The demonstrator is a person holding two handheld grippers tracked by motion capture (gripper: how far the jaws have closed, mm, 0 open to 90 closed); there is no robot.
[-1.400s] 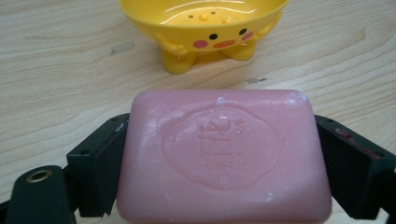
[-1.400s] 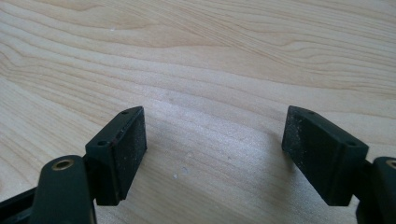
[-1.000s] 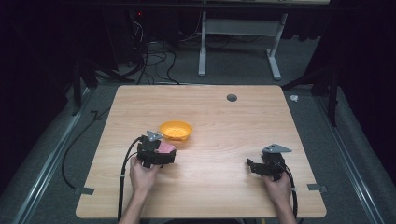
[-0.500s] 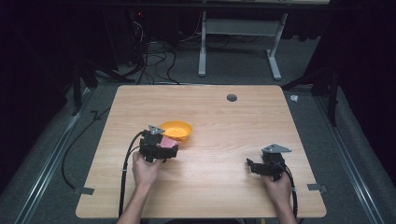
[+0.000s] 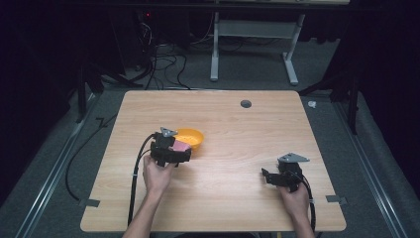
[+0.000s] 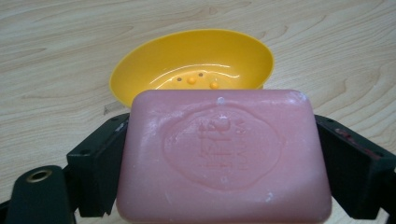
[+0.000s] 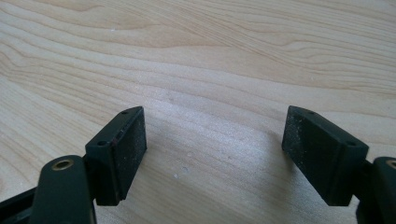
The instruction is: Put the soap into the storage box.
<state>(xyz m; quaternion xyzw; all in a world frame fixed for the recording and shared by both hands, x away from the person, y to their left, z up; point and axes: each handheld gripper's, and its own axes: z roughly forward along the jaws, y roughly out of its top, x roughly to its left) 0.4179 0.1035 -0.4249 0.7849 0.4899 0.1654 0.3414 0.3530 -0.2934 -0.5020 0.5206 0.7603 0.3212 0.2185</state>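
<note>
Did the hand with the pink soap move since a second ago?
Yes. The left gripper holding the pink soap has slid a little toward the person and to the left, away from the yellow dish, which stayed put on the table.

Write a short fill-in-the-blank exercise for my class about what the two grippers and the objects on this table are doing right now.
1. The left gripper is shut on a pink bar of ____.
2. The dish just beyond it is coloured ____.
3. The right gripper has its jaws ____, with bare table between them.

Missing words: soap; yellow; open
</note>
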